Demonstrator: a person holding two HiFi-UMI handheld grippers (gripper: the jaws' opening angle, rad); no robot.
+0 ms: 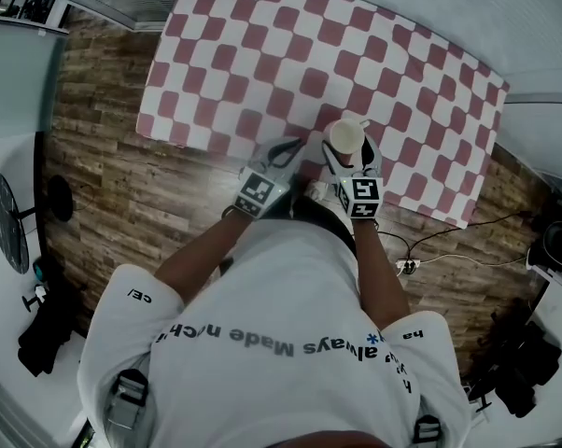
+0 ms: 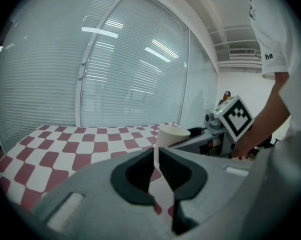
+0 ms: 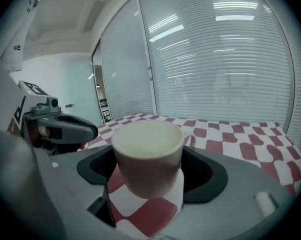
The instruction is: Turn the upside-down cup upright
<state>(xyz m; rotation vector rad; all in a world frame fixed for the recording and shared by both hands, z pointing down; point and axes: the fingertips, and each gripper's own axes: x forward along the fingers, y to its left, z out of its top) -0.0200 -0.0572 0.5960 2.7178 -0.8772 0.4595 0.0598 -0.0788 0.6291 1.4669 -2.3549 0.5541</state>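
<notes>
Fingers of my right gripper (image 3: 148,166) stand wide and clamp the cream cup (image 3: 148,154) by its sides. The wider end faces up, a small handle shows at the back right, and checked cloth shows beneath the lower end. Whether that upper end is the mouth or the base I cannot tell. Beside it my left gripper (image 2: 158,156) has its fingers drawn almost together, leaving only a thin slit with nothing in it; through that slit I see the cup and the cloth beyond.

Both grippers hang over the near edge of the bench (image 1: 216,143), which is covered by a red-and-white checked cloth (image 1: 262,54) and carries nothing else that I can see. Around it lies a floor (image 1: 122,175) of dark wood planks, with a white power strip (image 1: 407,266) and its cable (image 1: 468,236) to my right. Behind the bench runs a glass wall with closed white blinds (image 2: 130,74), reflecting strip lights.

On my white shirt (image 1: 281,343) grey lettering runs across the back; "always Made" can be read, the rest only partly. One sleeve shows "ha" and the other "CE".
</notes>
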